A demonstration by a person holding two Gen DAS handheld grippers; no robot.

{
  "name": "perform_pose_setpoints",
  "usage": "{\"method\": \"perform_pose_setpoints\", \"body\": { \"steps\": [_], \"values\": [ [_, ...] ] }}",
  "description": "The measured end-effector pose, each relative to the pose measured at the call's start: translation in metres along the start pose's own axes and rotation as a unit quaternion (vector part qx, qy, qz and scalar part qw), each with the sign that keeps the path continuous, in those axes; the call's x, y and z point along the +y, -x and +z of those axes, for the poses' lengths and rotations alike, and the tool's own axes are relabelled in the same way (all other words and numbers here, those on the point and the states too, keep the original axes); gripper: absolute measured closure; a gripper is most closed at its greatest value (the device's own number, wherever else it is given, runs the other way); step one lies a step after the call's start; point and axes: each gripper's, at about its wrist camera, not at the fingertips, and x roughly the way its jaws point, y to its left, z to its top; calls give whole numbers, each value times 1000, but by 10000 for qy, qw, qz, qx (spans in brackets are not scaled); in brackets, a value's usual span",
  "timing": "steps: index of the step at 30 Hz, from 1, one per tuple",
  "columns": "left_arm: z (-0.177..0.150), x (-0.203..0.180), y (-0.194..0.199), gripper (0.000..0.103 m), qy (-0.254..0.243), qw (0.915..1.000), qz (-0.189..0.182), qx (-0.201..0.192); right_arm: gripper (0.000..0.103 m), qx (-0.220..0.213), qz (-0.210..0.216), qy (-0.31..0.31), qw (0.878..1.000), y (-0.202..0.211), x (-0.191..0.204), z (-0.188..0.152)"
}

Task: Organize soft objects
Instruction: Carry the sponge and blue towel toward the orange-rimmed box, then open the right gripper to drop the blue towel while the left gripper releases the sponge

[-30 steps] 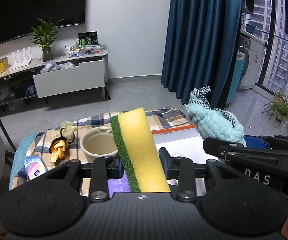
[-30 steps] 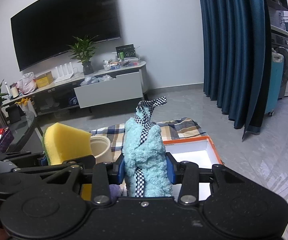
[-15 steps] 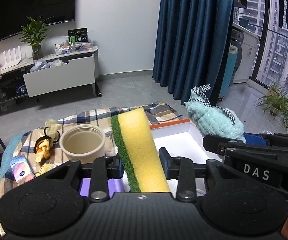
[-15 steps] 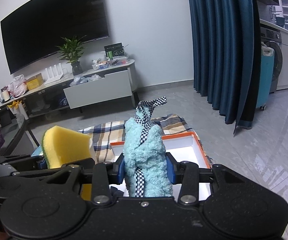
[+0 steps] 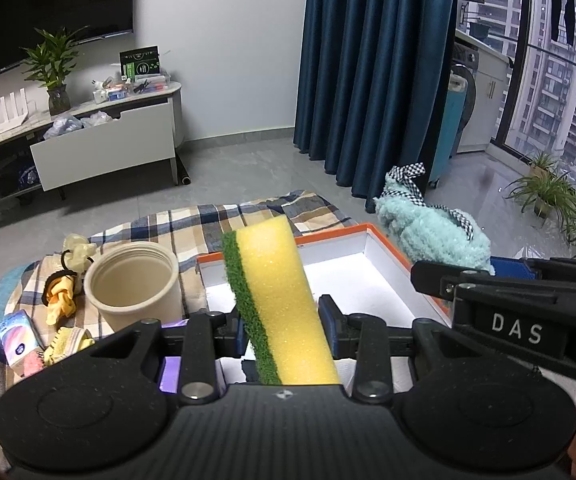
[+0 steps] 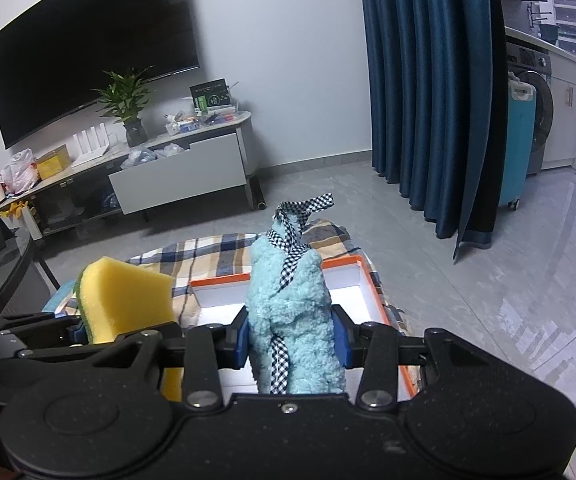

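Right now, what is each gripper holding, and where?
Left gripper pinches the sponge across its lower half; right gripper clamps the fluffy blue cloth mid-length.

Home living room: wall TV (image 6: 88, 60), media console (image 6: 176, 176), curtains (image 6: 427, 80), washing machine (image 6: 535, 120).

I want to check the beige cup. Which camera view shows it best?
The left wrist view: the beige cup stands whole and open on the plaid cloth. In the right wrist view the sponge hides it.
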Motion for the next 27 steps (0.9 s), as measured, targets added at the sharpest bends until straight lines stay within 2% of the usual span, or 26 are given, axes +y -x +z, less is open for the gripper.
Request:
{"method": "perform_pose_setpoints", "body": {
  "steps": [18,27],
  "values": [
    [6,-9,-26,67,2,9997,-137,214,51,266,-93,-92,9996,-34,-22,1],
    [6,-9,-36,67,51,9994,-141,314,38,254,-74,-114,9996,-41,-28,1]
  ]
}}
